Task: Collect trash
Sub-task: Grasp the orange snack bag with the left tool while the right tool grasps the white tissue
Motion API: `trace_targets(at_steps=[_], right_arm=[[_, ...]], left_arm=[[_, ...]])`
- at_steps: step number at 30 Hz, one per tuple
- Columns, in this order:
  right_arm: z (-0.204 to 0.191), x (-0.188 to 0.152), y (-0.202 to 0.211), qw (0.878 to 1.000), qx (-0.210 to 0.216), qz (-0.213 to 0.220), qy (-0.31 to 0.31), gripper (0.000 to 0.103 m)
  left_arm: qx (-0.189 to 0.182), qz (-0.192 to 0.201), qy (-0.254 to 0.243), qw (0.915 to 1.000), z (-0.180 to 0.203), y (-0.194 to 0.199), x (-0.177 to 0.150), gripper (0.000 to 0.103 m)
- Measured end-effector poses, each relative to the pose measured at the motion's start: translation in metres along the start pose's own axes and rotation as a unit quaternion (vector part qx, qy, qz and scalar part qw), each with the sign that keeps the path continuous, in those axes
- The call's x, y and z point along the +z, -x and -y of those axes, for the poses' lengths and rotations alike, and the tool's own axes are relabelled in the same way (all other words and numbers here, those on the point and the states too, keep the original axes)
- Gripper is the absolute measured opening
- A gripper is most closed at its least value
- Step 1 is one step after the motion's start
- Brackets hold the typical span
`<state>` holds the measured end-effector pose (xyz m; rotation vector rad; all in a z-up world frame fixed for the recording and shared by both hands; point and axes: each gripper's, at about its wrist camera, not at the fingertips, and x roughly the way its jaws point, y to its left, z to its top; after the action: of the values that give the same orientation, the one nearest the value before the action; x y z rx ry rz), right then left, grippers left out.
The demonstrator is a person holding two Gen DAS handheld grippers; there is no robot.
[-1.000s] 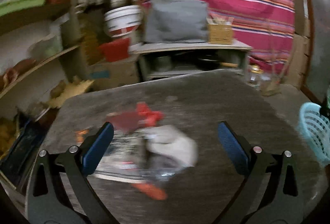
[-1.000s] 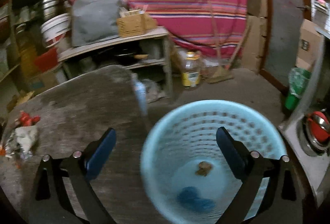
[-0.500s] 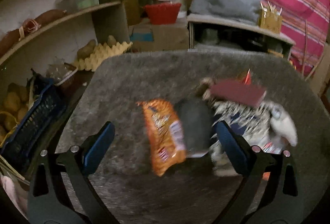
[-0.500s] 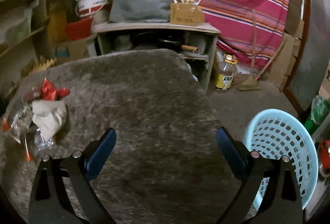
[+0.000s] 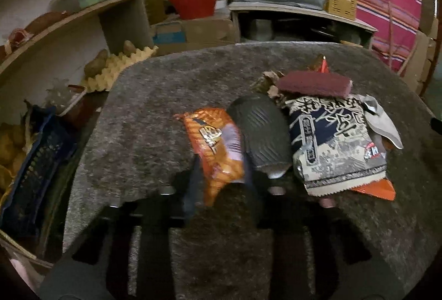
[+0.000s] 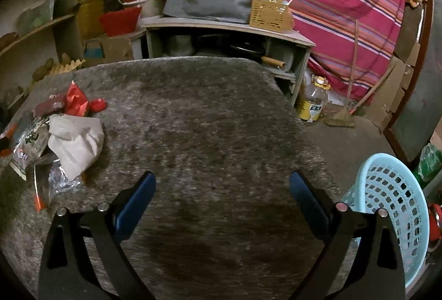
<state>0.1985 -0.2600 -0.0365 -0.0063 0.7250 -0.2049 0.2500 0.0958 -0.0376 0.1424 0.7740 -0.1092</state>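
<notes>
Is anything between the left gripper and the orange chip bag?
No. The left gripper has closed in around the near end of the orange chip bag, though blur hides whether it is pinched yet. A dark cup lies against the bag's right side, close to one finger.

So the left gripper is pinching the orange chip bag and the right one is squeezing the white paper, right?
Not quite. The left gripper is pinching the orange chip bag, but the right gripper squeezes nothing. The right wrist view shows its fingers wide apart over bare mat, with the white paper lying off to the side.
</notes>
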Motion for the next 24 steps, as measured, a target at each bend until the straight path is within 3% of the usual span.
trace_targets(at_steps=[3,10,13,24], right_arm=[[-0.009,0.001,0.001,1.0,0.003,0.003,0.009,0.095],[-0.036,0.009,0.004,0.999,0.032,0.016,0.012,0.095],[-0.05,0.011,0.003,0.998,0.051,0.019,0.01,0.095],[-0.123,0.014,-0.008,0.993,0.099,0.017,0.065,0.094]], left_arm=[[-0.006,0.0,-0.002,1.0,-0.003,0.002,-0.001,0.008],[0.016,0.036,0.013,0.9992,-0.018,0.019,0.005,0.006],[0.043,0.048,0.017,0.9977,-0.029,0.024,0.007,0.006],[0.069,0.057,0.038,0.9952,-0.056,0.029,0.01,0.006]])
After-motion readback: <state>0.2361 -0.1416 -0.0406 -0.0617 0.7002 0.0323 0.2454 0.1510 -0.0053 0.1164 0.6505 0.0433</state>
